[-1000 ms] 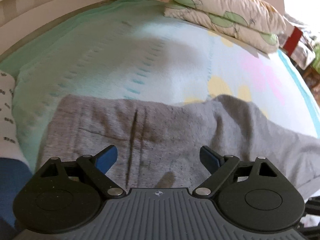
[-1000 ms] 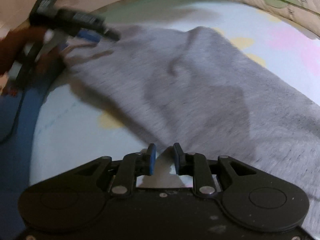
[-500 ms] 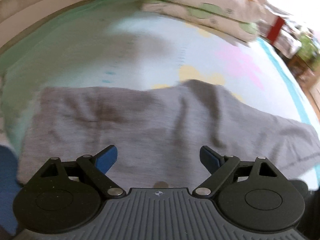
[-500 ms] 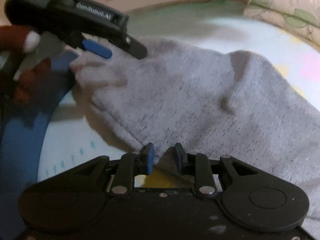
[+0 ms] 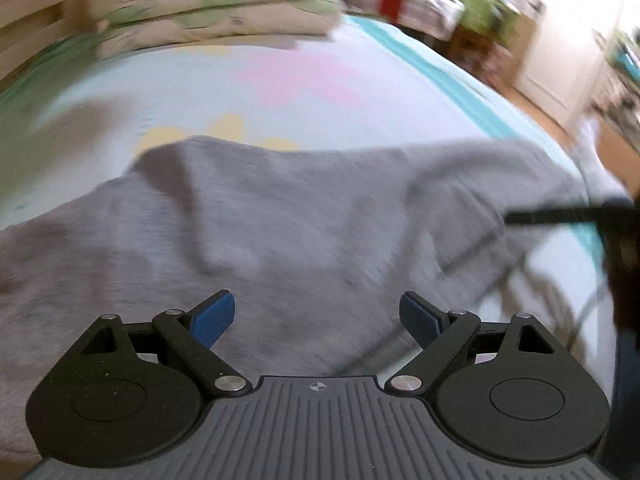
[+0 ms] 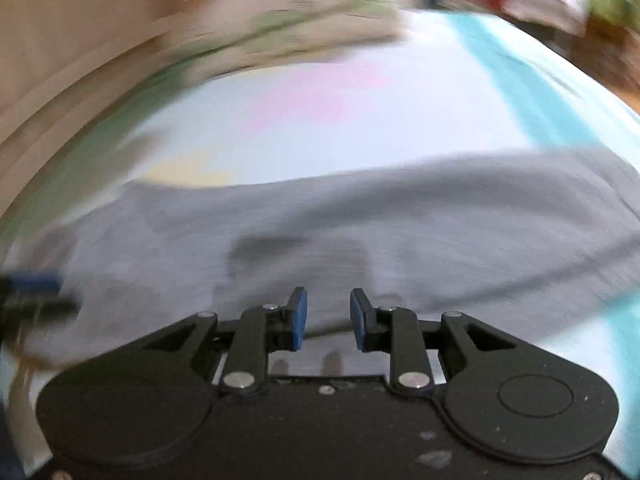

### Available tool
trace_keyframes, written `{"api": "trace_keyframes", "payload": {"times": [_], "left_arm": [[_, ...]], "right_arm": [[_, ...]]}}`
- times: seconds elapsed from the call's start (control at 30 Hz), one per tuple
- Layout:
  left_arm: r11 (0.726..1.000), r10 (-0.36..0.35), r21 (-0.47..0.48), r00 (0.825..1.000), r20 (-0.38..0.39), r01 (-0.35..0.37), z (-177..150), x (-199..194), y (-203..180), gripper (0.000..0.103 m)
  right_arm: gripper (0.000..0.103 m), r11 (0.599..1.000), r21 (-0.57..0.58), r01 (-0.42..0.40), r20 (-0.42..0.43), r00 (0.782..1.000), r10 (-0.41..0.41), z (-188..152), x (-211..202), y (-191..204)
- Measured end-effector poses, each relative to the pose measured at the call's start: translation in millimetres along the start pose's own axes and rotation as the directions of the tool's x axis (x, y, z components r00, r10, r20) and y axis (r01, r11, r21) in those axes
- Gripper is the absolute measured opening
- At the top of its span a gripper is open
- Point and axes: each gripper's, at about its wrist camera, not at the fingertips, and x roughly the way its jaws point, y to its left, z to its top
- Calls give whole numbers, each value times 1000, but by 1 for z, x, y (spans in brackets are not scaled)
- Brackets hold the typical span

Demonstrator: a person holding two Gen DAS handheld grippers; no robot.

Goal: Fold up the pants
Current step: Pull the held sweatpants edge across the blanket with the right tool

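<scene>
The grey pants [image 5: 304, 216] lie spread across the bed, rumpled, with a raised fold near the middle. In the left wrist view my left gripper [image 5: 316, 318] hovers over them, its blue pads wide apart and nothing between them. The right wrist view is heavily blurred; the pants [image 6: 360, 232] run across it as a grey band. My right gripper [image 6: 328, 318] sits at their near edge with a narrow gap, its jaws opening, and no cloth pinched between the pads. The right gripper [image 5: 568, 216] also shows as a dark blur at the right edge of the left view. The left gripper [image 6: 28, 292] shows at the left edge of the right view.
The bed sheet [image 5: 280, 80] is pale with pink and yellow patches and a teal border on the right. Stacked leaf-print pillows [image 5: 216, 12] lie at the far end by the wooden headboard [image 5: 32, 20]. Cluttered furniture [image 5: 480, 12] stands beyond the bed's right side.
Both views have swung to the right along the pants, and the waist end has left the left view. The right pads stand a little wider apart. The left pads stay wide.
</scene>
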Motion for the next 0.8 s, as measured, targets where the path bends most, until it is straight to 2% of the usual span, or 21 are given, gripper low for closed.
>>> {"api": "trace_keyframes", "payload": {"times": [0.1, 0.2, 0.33, 0.53, 0.57, 0.6, 0.63, 0.8], "left_arm": [[998, 7, 68, 1000, -29, -5, -7, 9, -12, 90], [996, 9, 87, 998, -56, -4, -13, 14, -18, 90], [997, -5, 78, 998, -66, 10, -16, 15, -18, 90], [997, -8, 70, 997, -74, 13, -20, 20, -23, 90], [997, -11, 71, 997, -74, 16, -20, 19, -23, 90], [997, -13, 76, 997, -73, 18, -20, 19, -25, 90], [996, -13, 85, 997, -71, 19, -20, 19, -26, 90], [993, -21, 115, 998, -58, 27, -18, 14, -30, 90]], "right_arm": [[30, 997, 64, 35, -33, 999, -33, 1, 6, -20], [33, 990, 137, 19, -62, 998, -10, -4, 16, -28], [37, 979, 203, -3, -37, 999, 11, -5, 22, -32], [38, 922, 383, -61, 16, 998, 59, 4, 40, -41], [31, 917, 395, -63, 22, 998, 59, 5, 38, -45], [14, 918, 393, -62, 27, 998, 56, 6, 38, -45], [4, 921, 386, -57, 27, 998, 50, 6, 35, -44], [4, 938, 341, -66, 97, 995, 34, 12, 10, -34]]}}
